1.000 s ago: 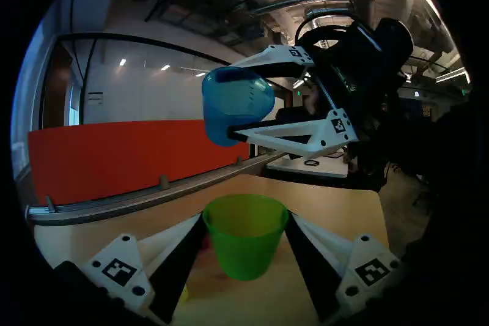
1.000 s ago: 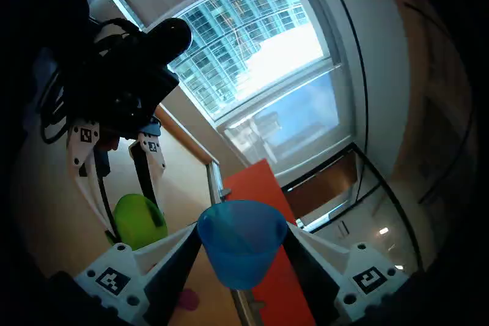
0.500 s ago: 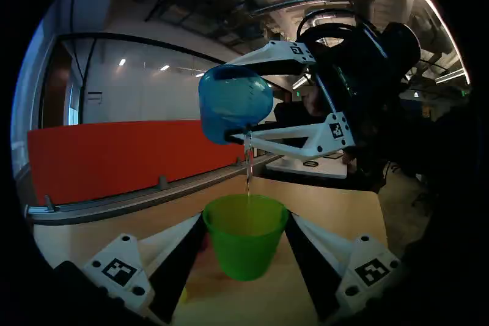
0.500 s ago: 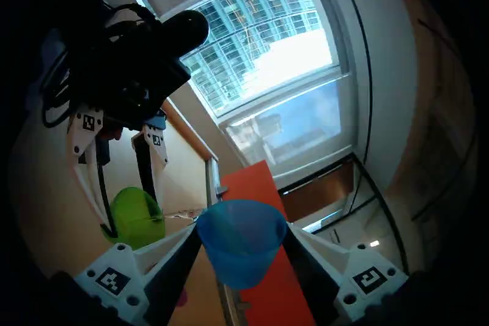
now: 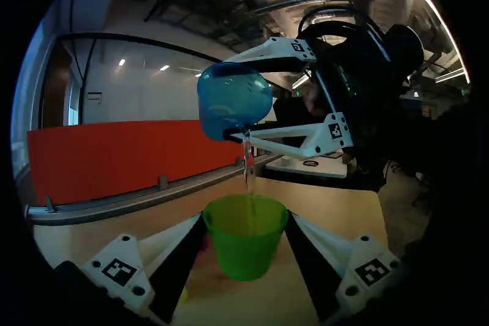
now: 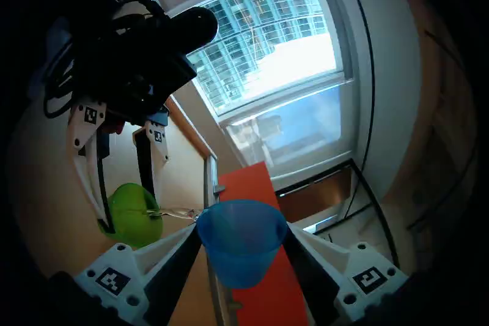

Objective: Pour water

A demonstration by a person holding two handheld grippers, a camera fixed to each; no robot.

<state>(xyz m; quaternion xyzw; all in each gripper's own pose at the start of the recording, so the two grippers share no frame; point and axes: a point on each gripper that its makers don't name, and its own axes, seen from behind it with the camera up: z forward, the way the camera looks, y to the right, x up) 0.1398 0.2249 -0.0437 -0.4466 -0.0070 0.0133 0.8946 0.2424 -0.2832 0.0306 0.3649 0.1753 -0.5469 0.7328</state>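
Note:
My left gripper [image 5: 246, 246] is shut on a green cup [image 5: 246, 241], held upright just above the wooden table [image 5: 342, 210]. Above it, in the left gripper view, my right gripper [image 5: 241, 103] is shut on a translucent blue cup [image 5: 233, 100] tipped on its side. A thin stream of water [image 5: 247, 167] falls from the blue cup's rim into the green cup. In the right gripper view the blue cup [image 6: 241, 240] sits between my right gripper's [image 6: 241, 246] fingers, water [image 6: 174, 211] runs toward the green cup [image 6: 129, 214], and the left gripper [image 6: 125, 203] holds that cup.
A red panel [image 5: 122, 155] with a grey rail [image 5: 153, 194] runs along the table's far edge. Another table [image 5: 312, 164] stands behind. A large window [image 6: 269, 51] shows in the right gripper view. A hand and cables [image 5: 367, 87] sit behind the right gripper.
The blue cup has tipped further over the second. Water began to flow half a second ago and now pours in a steadier stream into the green cup. The green cup stays still.

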